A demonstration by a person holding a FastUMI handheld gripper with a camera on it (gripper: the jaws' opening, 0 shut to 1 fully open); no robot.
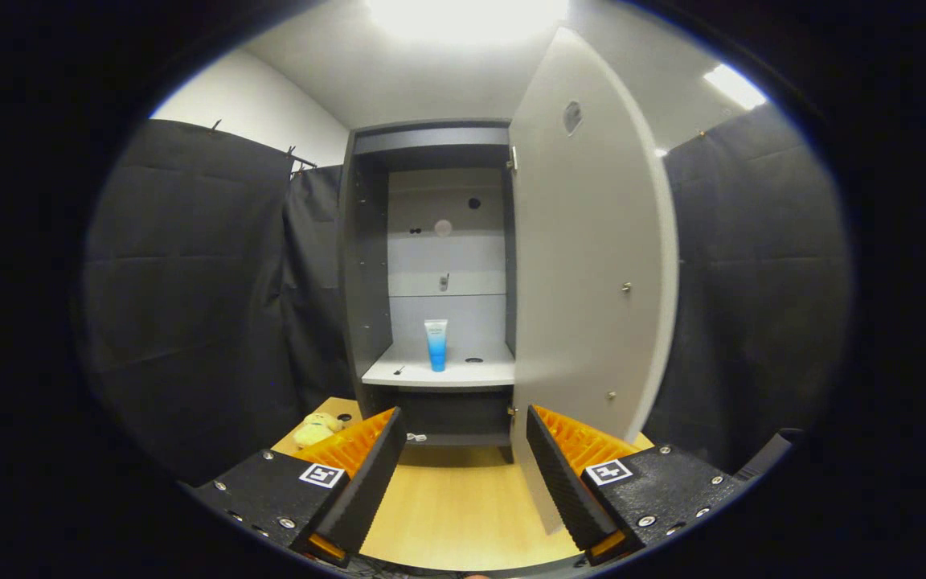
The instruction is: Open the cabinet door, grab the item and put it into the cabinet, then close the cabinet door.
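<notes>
Blue tube [436,344] stands inside the open cabinet [366,265]; hand-held gripper [463,474] level, fingers spread, empty.

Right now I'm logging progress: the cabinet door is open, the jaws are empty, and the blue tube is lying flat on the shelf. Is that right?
One thing is off: the blue tube stands upright on the shelf, not flat, as the gripper view shows. The cabinet door is open and the gripper jaws are open and empty.
</notes>
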